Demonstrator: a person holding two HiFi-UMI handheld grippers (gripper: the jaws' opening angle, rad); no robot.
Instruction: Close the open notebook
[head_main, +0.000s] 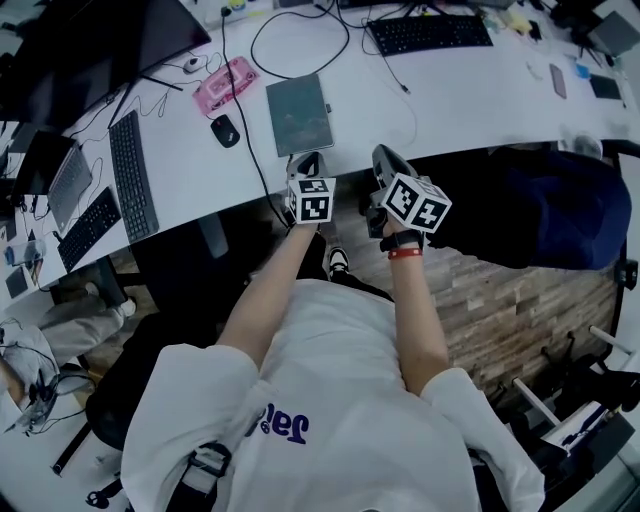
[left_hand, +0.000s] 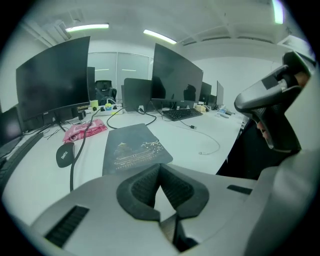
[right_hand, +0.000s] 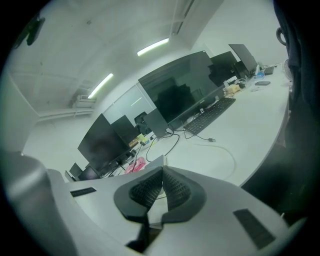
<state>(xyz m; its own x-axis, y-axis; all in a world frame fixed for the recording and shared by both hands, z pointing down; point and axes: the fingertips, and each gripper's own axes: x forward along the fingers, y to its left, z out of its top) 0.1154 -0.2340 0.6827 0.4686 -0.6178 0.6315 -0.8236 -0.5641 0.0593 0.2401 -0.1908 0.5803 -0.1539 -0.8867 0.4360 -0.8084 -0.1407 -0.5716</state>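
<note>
The notebook (head_main: 299, 113) lies flat on the white desk (head_main: 470, 95) with its grey-green cover down; in the left gripper view the notebook (left_hand: 132, 150) shows a dark cover with a gold drawing. My left gripper (head_main: 305, 160) hovers just short of its near edge, and the left gripper (left_hand: 160, 167) has its jaws together with nothing between them. My right gripper (head_main: 383, 155) hangs beside it at the desk's front edge, to the right of the notebook. In its own view the right gripper (right_hand: 162, 172) also has its pads meeting, empty.
A black mouse (head_main: 225, 130) and its cable lie left of the notebook, with a pink pack (head_main: 225, 87) behind. Keyboards (head_main: 132, 172) (head_main: 430, 33) and a dark monitor (head_main: 90, 45) stand around. A dark blue chair (head_main: 545, 205) is on the right.
</note>
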